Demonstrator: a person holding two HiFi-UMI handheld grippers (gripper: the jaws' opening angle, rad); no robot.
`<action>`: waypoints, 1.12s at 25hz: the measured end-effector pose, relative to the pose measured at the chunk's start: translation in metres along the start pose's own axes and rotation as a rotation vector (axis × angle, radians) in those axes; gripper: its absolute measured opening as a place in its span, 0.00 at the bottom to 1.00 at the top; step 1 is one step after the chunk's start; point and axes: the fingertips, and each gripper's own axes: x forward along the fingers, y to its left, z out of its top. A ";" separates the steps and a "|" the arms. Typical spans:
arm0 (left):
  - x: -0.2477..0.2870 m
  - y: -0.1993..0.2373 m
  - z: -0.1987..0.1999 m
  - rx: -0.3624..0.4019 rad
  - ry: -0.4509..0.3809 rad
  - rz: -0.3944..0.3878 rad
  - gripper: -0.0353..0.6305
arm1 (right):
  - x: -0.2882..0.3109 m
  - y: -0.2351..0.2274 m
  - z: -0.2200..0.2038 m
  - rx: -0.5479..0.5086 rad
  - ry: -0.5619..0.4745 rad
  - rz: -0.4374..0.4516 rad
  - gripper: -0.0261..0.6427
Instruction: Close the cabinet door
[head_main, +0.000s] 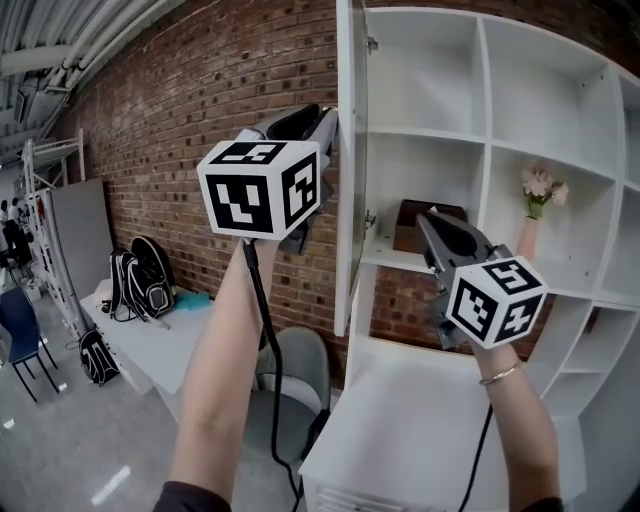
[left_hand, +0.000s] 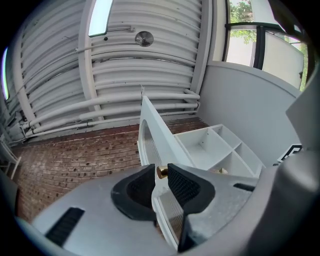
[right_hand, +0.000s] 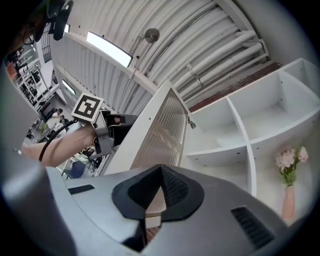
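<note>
Forearms raised toward a white cabinet (head_main: 480, 150): left claw (left_hand: 160, 176), tilted upward, clamps the edge of the cabinet door (head_main: 349, 180) at its brass knob (left_hand: 161, 171); the door stands open. Right claw (right_hand: 160, 169), clenched and empty, angles up just beside the door.

No readable text, brand, number or label found in any view. Only sign-like marks noted: black-and-white square coded markers, printed on faces of left cube (head_main: 262, 188) on left tool (head_main: 326, 125) and of right cube (head_main: 497, 300) on right tool (head_main: 424, 216). Block patterns only, no letters or digits. One such marker also seen on left cube (right_hand: 89, 106) in right gripper view.
</note>
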 end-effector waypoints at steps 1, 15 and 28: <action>0.002 -0.005 0.001 0.008 -0.002 -0.003 0.16 | -0.002 -0.004 -0.001 -0.001 0.003 -0.008 0.04; 0.020 -0.045 0.004 -0.024 -0.055 -0.047 0.16 | -0.033 -0.054 -0.015 -0.004 0.046 -0.089 0.04; 0.035 -0.073 0.005 -0.044 -0.075 -0.048 0.17 | -0.048 -0.074 -0.012 -0.021 0.049 -0.132 0.04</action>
